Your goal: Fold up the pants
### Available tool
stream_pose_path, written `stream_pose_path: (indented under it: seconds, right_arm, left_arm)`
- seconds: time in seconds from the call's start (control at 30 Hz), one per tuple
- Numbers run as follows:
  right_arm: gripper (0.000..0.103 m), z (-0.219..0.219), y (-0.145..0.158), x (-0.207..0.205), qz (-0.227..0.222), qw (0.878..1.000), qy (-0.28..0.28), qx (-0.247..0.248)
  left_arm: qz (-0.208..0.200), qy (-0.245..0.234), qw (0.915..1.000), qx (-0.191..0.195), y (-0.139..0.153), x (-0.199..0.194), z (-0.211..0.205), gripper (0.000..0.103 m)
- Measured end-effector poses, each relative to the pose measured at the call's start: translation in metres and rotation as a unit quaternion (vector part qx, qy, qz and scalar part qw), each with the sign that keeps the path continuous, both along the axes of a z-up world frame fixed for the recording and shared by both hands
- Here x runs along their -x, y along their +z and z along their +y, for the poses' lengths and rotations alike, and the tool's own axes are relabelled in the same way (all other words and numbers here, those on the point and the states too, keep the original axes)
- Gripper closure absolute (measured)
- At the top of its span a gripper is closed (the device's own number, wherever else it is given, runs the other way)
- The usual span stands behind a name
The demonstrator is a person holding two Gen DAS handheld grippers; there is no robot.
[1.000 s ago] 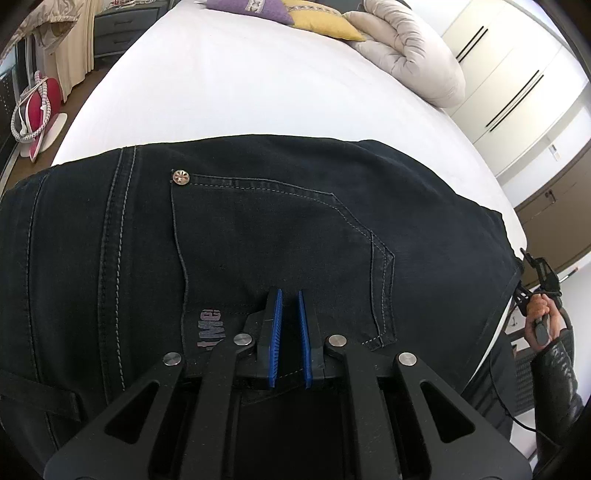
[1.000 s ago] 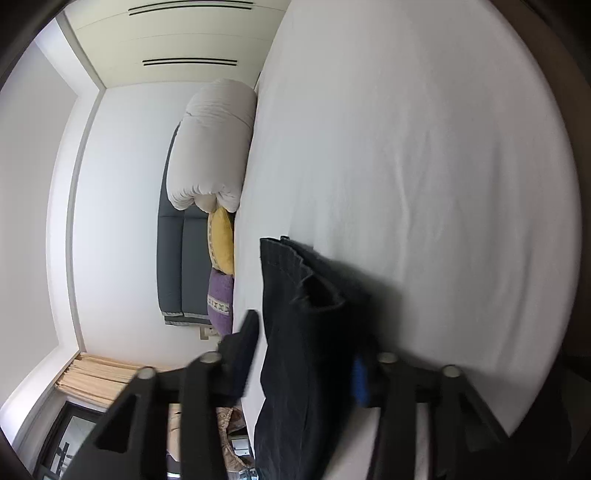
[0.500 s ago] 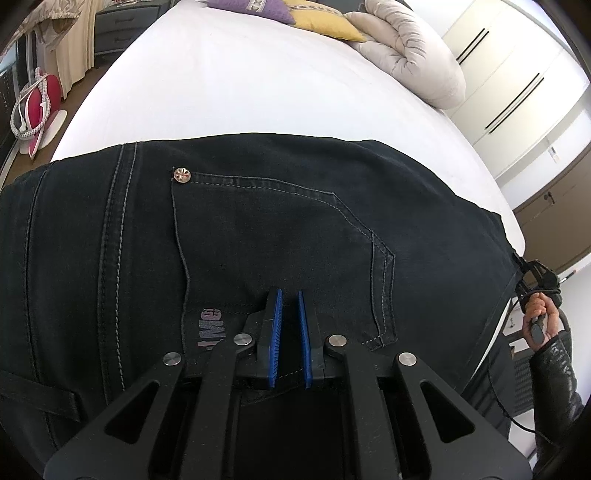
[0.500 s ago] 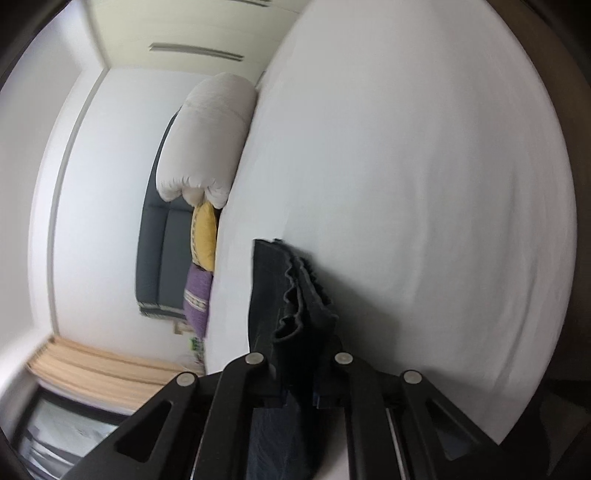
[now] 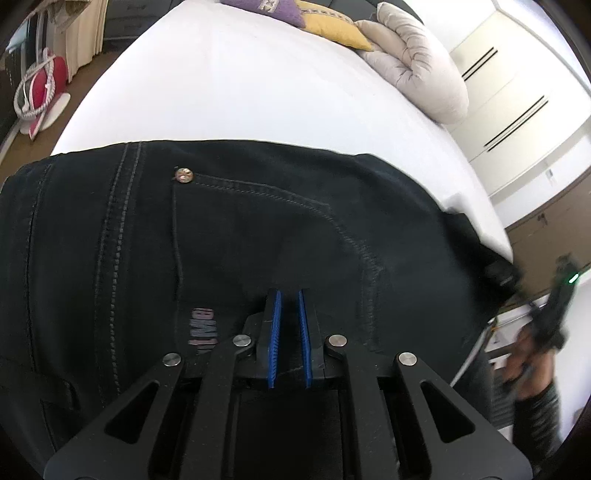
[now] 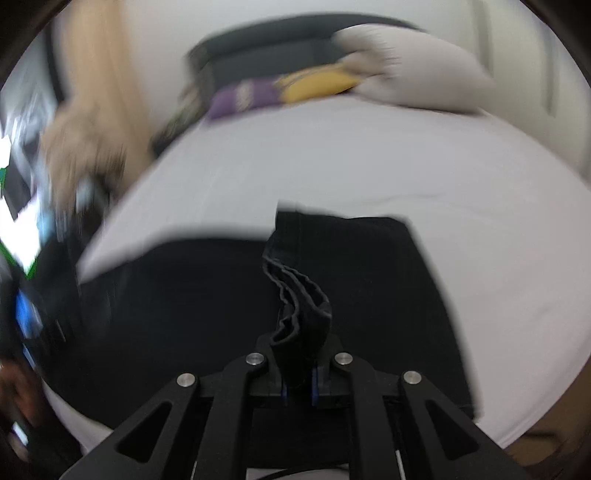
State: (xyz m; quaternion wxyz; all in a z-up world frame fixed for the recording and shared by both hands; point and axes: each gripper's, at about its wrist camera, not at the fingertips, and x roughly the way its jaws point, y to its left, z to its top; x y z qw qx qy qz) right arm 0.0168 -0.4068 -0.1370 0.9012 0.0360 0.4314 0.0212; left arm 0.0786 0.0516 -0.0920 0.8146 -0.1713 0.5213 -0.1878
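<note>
Dark denim pants (image 5: 240, 236) lie spread on the white bed (image 5: 229, 92), back pocket and rivet up. My left gripper (image 5: 290, 314) is shut on the pants at the waist end, blue pads nearly together with fabric between them. In the blurred right wrist view my right gripper (image 6: 299, 369) is shut on a bunched hem of the pants (image 6: 303, 314) and holds it lifted above the flat leg (image 6: 369, 295). The right gripper also shows, blurred, at the right edge of the left wrist view (image 5: 554, 306).
A purple cushion (image 5: 266, 7), a yellow cushion (image 5: 332, 27) and a rolled beige duvet (image 5: 417, 70) lie at the head of the bed. White wardrobes (image 5: 517, 92) stand to the right. A red bag (image 5: 40, 88) sits on the floor at left.
My right gripper shut on the pants' leg end, then swung round fast with it, its view turning from sideways to upright. The far leg end has lifted. My left gripper holds still.
</note>
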Motion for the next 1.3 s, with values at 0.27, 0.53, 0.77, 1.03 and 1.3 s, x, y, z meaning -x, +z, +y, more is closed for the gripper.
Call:
stream_pose_path:
  seconds: [0.27,0.53,0.77,1.03,1.3]
  right_arm:
    - [0.093,0.037,-0.023,0.010,-0.003,0.990,0.018,0.140]
    - [0.093,0.077,-0.011,0.030,-0.038,0.974,0.063,0.214]
    - [0.093,0.130,-0.007,0.045,-0.057,0.963,0.116,0.238]
    - [0.093,0.177,-0.007,0.052,-0.065,0.954,0.172,0.238]
    - [0.093,0.199,-0.005,0.061,-0.070,0.946,0.204,0.243]
  left_arm:
    - [-0.007,0.002,0.9959,0.091,0.027,-0.008,-0.015,0.008]
    - [0.093,-0.049,0.9711,0.214,0.011,-0.046,-0.065,0.008]
    - [0.137,-0.060,0.9612,0.232,-0.003,-0.063,-0.084,0.008]
    - [0.145,-0.061,0.9599,0.232,-0.005,-0.064,-0.082,0.013]
    - [0.145,-0.074,0.9602,0.227,-0.006,-0.062,-0.081,0.093]
